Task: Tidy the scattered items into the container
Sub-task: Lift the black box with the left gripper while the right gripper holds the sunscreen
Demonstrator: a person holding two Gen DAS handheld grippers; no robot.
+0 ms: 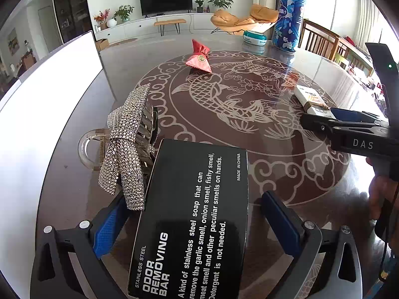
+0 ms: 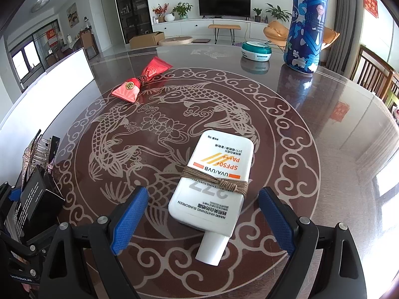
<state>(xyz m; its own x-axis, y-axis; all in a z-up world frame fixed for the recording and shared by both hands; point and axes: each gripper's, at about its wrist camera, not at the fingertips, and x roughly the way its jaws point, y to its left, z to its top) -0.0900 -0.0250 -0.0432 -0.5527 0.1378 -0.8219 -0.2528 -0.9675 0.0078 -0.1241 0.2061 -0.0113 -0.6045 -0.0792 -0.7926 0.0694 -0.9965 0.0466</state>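
My left gripper (image 1: pixel 197 214) is open around a black "Odor Removing Bar" box (image 1: pixel 194 219); the blue pads stand apart from its sides. A rhinestone bow hair clip (image 1: pixel 127 144) lies just left of the box. My right gripper (image 2: pixel 202 214) is open around a white sunscreen bottle (image 2: pixel 214 182) wrapped with brown cord, lying flat, cap toward me. The right gripper also shows in the left wrist view (image 1: pixel 349 124) beside the bottle (image 1: pixel 311 99). A red pouch (image 1: pixel 199 57) lies farther back, also in the right wrist view (image 2: pixel 139 79). A white container wall (image 1: pixel 49 94) stands at left.
A tall blue patterned can (image 2: pixel 306 22) and a teal-and-white round tin (image 2: pixel 256 49) stand at the far side of the dark table with the fish pattern (image 2: pixel 324 129). Wooden chairs (image 2: pixel 374 74) are at the right edge. The white container wall also shows in the right wrist view (image 2: pixel 49 92).
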